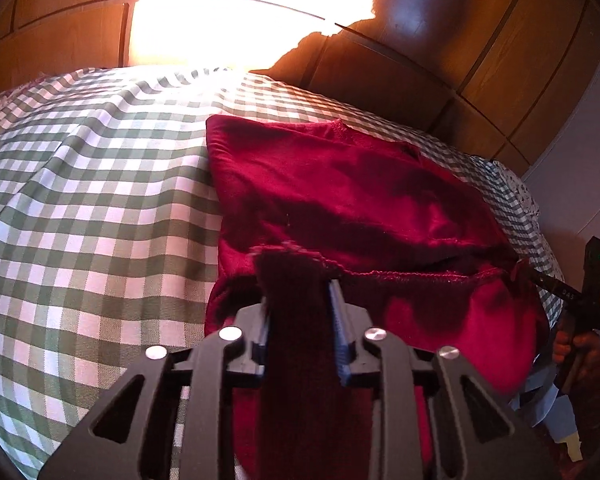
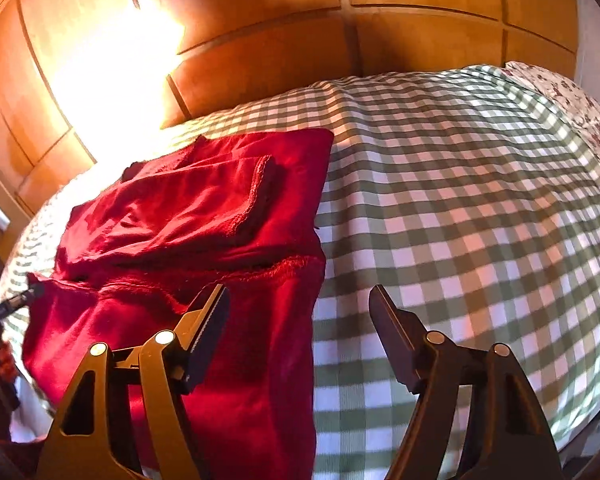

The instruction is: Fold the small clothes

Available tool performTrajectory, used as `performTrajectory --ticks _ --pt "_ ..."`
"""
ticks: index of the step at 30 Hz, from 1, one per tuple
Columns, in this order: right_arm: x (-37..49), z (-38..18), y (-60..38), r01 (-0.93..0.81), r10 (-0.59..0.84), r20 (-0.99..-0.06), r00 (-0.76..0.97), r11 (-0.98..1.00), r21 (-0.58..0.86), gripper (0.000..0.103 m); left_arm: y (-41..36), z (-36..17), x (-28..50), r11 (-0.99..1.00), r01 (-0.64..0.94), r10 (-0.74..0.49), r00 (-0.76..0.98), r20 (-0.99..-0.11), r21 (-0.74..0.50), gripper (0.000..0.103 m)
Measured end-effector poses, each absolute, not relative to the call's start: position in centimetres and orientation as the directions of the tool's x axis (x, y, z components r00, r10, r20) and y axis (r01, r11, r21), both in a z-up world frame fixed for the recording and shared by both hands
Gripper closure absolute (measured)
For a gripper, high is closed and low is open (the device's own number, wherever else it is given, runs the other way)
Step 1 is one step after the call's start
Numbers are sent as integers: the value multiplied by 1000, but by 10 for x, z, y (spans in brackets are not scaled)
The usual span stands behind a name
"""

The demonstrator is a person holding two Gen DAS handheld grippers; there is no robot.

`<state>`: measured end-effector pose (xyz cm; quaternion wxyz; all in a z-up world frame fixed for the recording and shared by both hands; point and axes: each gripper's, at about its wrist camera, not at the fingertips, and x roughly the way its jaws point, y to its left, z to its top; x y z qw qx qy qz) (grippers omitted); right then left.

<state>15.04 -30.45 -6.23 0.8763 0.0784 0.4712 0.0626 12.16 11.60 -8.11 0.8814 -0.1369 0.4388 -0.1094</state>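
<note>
The garment (image 2: 204, 240) is lying on the bedcover (image 2: 460, 220), off toward its left half in the right wrist view, with the wooden wall panels (image 2: 300, 60) right behind the bed.

Red garment (image 1: 340, 200): one, lying on the bed.
Green-and-white checked cover (image 1: 100, 200): one.
Floral pillow (image 2: 572, 100): one, at the far corner.
Wooden panelled wall (image 2: 380, 20): one, many panels.
Two-finger grippers: two, left gripper (image 1: 300, 276) and right gripper (image 2: 300, 292).
Hand (image 1: 580, 348): one, at the edge.
</note>
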Motion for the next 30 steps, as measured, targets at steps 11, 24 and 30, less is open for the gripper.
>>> performTrajectory --ticks 11,24,30 --pt "125 -7 -298 -94 221 -743 632 973 210 98 136 -26 83 912 142 -373 680 -631 -385 96" --pt "261 7 -279 -55 185 -694 696 977 205 99 153 -6 208 959 29 -209 742 -637 -281 96" --pt "331 -29 -265 4 100 -752 651 991 136 99 150 -40 280 974 -61 -116 696 -709 -219 96"
